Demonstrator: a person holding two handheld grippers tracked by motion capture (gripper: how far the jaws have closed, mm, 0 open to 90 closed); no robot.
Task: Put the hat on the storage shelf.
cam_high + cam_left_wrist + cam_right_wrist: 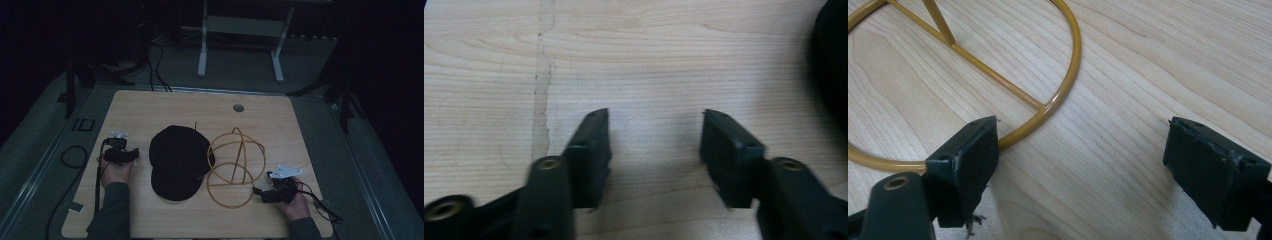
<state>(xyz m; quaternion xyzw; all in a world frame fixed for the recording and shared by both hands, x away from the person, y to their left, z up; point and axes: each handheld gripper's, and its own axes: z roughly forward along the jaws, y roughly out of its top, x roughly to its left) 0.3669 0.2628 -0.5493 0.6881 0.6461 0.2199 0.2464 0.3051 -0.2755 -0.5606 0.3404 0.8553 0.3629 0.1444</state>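
A black cap [177, 161] lies flat at the middle of the wooden table [150, 107], brim toward the person. Just right of it stands a gold wire stand [235, 165] made of rings and rods; its base ring [1058, 95] curves past my right gripper's left jaw. My left gripper [120, 152] rests left of the cap, held by a hand; its jaws [654, 150] stand apart over bare wood, with the cap's dark edge [831, 60] at the right. My right gripper [267, 192] sits at the stand's lower right, jaws [1083, 160] wide apart with nothing between them.
A round cable hole [238, 107] is near the table's far edge. A white desk frame [240, 30] stands on the floor beyond. Cables [70, 155] lie on the floor at the left. A crack line [541, 90] runs through the wood surface.
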